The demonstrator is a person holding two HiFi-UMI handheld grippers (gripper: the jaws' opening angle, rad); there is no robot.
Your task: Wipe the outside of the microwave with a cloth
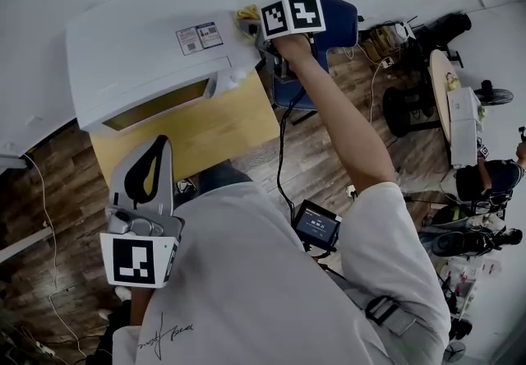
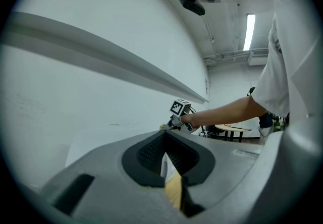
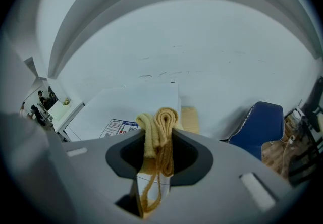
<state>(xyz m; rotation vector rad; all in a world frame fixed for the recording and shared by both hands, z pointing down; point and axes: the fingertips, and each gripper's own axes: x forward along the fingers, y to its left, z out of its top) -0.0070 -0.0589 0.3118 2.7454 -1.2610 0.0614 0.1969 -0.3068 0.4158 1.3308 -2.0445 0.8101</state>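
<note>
The white microwave (image 1: 140, 51) stands on a small wooden table (image 1: 214, 129) against the wall, with a label sticker on its top. My right gripper (image 1: 256, 28) is at the microwave's top right corner, shut on a folded yellow cloth (image 1: 246, 18) that rests on that corner. In the right gripper view the cloth (image 3: 160, 127) bulges out between the jaws of the right gripper (image 3: 159, 142), over the microwave top (image 3: 136, 107). My left gripper (image 1: 161, 145) hangs low near my body, in front of the table, shut and holding nothing. The left gripper (image 2: 164, 137) points toward the microwave.
A blue chair (image 1: 337, 22) stands right beside the microwave table, also in the right gripper view (image 3: 257, 122). Cables lie on the wood floor (image 1: 329, 150). A round table (image 1: 444, 84) and clutter fill the far right. A small screen (image 1: 316, 226) hangs at my waist.
</note>
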